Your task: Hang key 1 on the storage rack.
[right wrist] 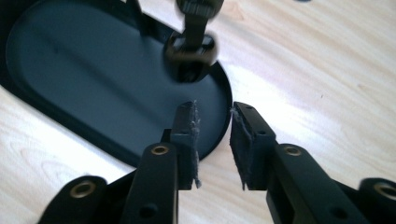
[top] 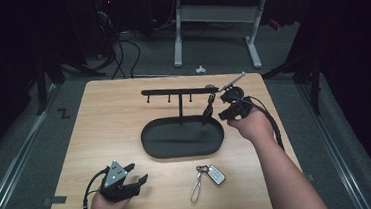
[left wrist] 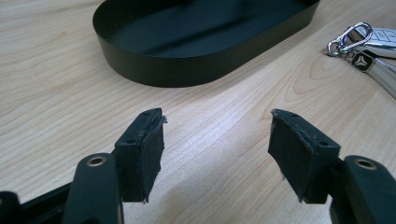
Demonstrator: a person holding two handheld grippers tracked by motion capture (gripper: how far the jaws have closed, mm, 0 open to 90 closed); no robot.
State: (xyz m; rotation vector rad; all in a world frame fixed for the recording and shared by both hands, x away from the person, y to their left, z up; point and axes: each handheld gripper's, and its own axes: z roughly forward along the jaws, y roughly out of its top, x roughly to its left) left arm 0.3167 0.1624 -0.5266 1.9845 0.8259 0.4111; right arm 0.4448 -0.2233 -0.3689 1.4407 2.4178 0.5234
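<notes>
A black oval tray (top: 149,147) sits mid-table with a T-shaped hook stand (top: 180,104) rising from it. From the bar's right end a dark key fob (top: 207,111) hangs on a chain over the tray. My right gripper (top: 223,114) hovers just right of that fob; in the right gripper view the fob (right wrist: 191,53) dangles a little beyond the jaws, which stand slightly apart and empty (right wrist: 214,126). A silver key fob (top: 215,174) with a carabiner lies on the wood in front of the tray. My left gripper (top: 137,172) rests at the front left, wide open (left wrist: 217,140), nothing in it.
The tray's wall (left wrist: 187,70) lies ahead of the left jaws, with the silver fob and its carabiner (left wrist: 369,46) off to their right. Bare wood surrounds the tray (right wrist: 93,70). Beyond the table stand a white desk frame (top: 178,35) and floor cables.
</notes>
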